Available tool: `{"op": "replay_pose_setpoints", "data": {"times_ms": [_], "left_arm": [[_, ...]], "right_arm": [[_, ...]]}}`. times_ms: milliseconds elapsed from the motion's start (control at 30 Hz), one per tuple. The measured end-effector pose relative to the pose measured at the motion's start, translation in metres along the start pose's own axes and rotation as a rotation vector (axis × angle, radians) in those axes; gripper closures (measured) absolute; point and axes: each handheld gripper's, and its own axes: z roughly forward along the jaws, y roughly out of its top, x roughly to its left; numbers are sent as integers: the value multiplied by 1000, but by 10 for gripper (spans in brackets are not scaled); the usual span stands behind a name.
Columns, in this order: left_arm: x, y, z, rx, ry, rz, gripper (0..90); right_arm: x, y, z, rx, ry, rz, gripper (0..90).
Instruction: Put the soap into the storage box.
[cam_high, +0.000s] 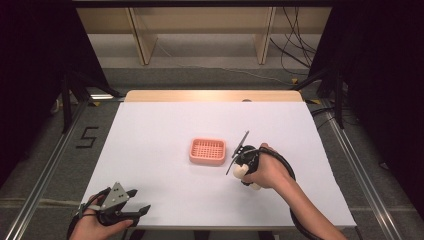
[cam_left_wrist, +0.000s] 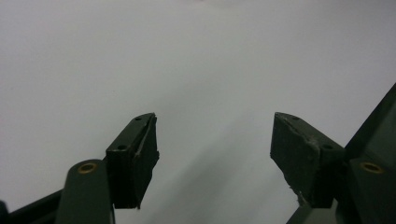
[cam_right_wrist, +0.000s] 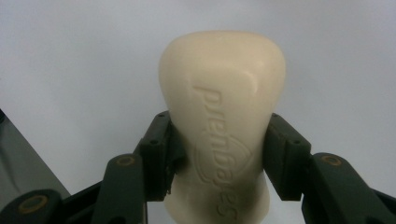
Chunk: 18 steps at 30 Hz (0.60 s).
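A cream bar of soap (cam_right_wrist: 223, 116) with raised lettering stands between the two black jaws of my right gripper (cam_right_wrist: 219, 154), which is shut on its sides. From above, the right gripper (cam_high: 240, 171) hovers over the white table, just right of a pink slotted soap dish (cam_high: 207, 151), with the soap (cam_high: 239, 171) pale at its tip. My left gripper (cam_high: 140, 201) rests at the table's front left corner. Its jaws stand open around nothing in the left gripper view, where the left gripper (cam_left_wrist: 215, 140) faces bare white table.
The white table (cam_high: 160, 125) has a wooden strip along its far edge. Shelving and cables lie on the floor beyond it. Metal rails run along both sides of the table.
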Motion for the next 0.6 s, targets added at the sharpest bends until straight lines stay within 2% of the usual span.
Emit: {"op": "replay_pose_setpoints", "data": {"times_ms": [100,133,200,267,400,433,500,567,600], "left_arm": [[1,1,-1,-16,20,24,318],[3,2,-2,-28,14,54,321],[0,2,-3,-34,14,19,321],[2,3,-4,-27,8,56,320],[-1,2,-3,-36,-2,41,320],[-1,2,-3,-35,-5,58,320],[-4,1,-2,-37,-13,16,320],[-4,1,-1,-40,-2,25,319],[-2,1,-2,-33,2,56,319]], "right_arm": [[0,2,-1,9,-7,10,507],[-2,4,-2,0,-8,-16,507],[-4,7,-3,2,-17,-28,507],[-4,9,-4,-3,-10,-36,507],[-5,12,-5,-2,-18,-45,507],[-6,15,-5,2,-22,-53,507],[-6,17,-5,-4,-14,-52,507],[-6,18,-6,1,-16,-48,506],[-7,19,-6,-2,-17,-37,506]]}}
